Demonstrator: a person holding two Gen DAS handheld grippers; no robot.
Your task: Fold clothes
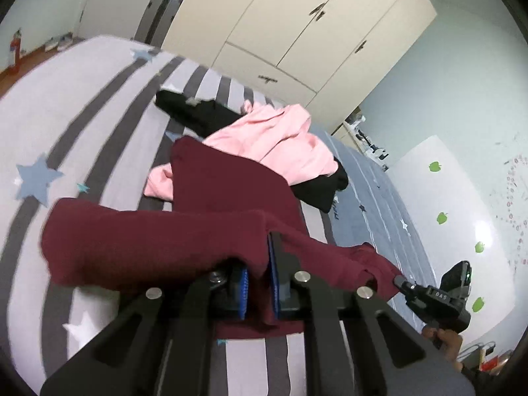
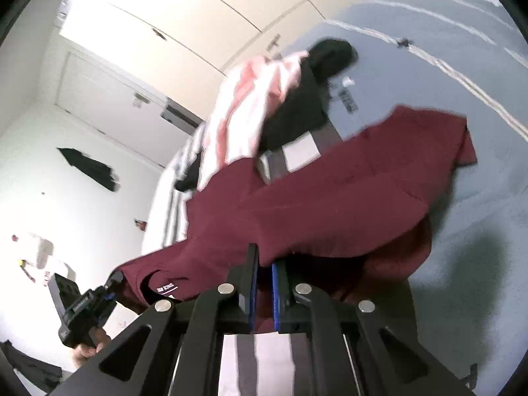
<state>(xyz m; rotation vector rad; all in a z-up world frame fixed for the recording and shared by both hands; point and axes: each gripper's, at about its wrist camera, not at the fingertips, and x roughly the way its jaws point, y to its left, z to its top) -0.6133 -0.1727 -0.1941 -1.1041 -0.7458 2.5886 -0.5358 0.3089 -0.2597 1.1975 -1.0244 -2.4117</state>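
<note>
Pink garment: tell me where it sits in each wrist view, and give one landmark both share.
Left wrist view: the pink garment lies crumpled at centre, beyond the maroon garment, partly over a black garment.
Right wrist view: the pink garment is upper centre, left of the black one.
Shared landmark: the cream wardrobe behind the bed.

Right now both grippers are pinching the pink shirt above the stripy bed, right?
Not quite. Both the left gripper and the right gripper pinch the maroon shirt. The pink shirt lies untouched on the stripy bed, as the left wrist view shows.
</note>
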